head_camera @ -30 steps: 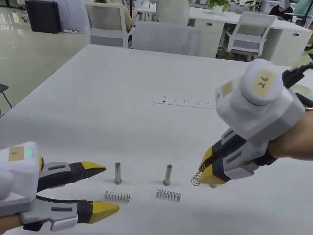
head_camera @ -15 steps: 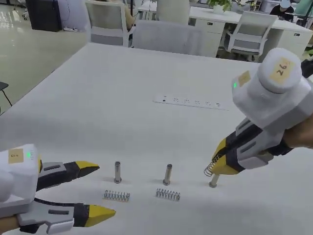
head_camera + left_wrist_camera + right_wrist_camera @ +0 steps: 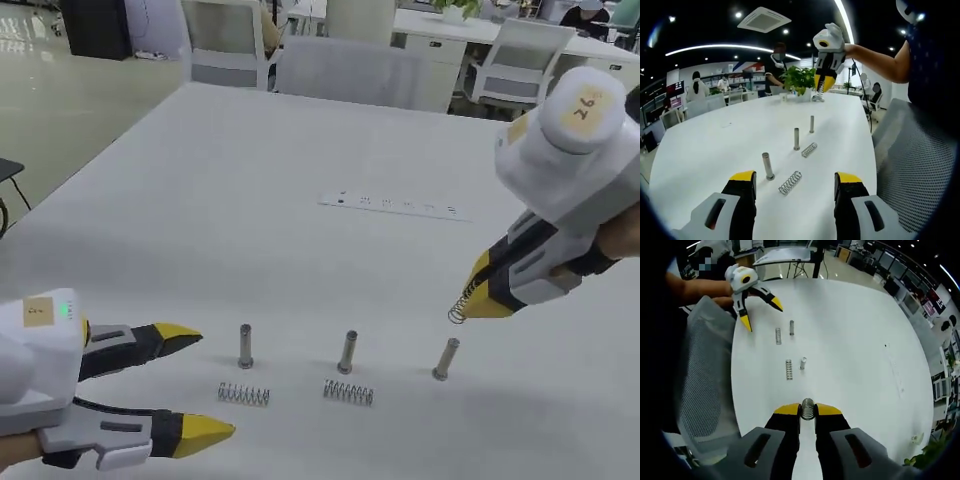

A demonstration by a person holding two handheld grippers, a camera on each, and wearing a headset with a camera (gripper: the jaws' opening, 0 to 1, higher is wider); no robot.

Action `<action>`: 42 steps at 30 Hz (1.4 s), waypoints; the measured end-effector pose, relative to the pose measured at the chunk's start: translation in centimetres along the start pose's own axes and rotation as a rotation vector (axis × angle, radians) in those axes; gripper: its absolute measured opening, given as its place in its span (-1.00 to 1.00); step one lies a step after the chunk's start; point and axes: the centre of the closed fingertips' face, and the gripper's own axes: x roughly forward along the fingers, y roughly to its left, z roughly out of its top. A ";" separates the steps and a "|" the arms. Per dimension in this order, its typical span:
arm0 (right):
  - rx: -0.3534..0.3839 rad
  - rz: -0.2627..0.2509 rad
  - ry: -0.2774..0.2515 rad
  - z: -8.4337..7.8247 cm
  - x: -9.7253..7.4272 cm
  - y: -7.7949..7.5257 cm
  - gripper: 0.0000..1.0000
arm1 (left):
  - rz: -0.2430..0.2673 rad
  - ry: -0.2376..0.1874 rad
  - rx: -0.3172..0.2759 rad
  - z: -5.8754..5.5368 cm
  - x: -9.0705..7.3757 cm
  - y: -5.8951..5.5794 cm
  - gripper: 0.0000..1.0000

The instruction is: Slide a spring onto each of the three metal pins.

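Observation:
Three short metal pins stand upright in a row on the white table: left pin (image 3: 245,346), middle pin (image 3: 347,352), right pin (image 3: 446,358). Two springs lie flat in front of them, one (image 3: 244,394) by the left pin and one (image 3: 348,392) by the middle pin. My right gripper (image 3: 468,305) hangs above and slightly right of the right pin, shut on a third spring (image 3: 807,409) whose end sticks out at the tips (image 3: 459,308). My left gripper (image 3: 200,381) stands open at the lower left, its tips just left of the left pin and spring (image 3: 790,182).
A white power strip (image 3: 395,206) lies flat on the table beyond the pins. Office chairs (image 3: 345,75) and desks stand past the table's far edge. A grey mesh chair (image 3: 912,165) sits at the table's near side.
My right gripper has risen up and to the right with the spring, away from the right pin, which now stands in full view. The left gripper has barely moved.

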 end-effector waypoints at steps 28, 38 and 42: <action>0.039 0.052 0.111 -3.1 4.0 -1.7 -0.84 | 0.005 0.011 -0.002 -0.2 -0.1 -0.1 0.15; 0.043 0.053 0.126 -3.6 4.6 -1.9 -0.84 | 0.004 0.013 -0.004 -0.2 -0.1 -0.1 0.14; 0.047 0.058 0.124 -3.7 4.8 -1.9 -0.84 | 0.003 0.015 -0.004 -0.3 -0.1 -0.1 0.13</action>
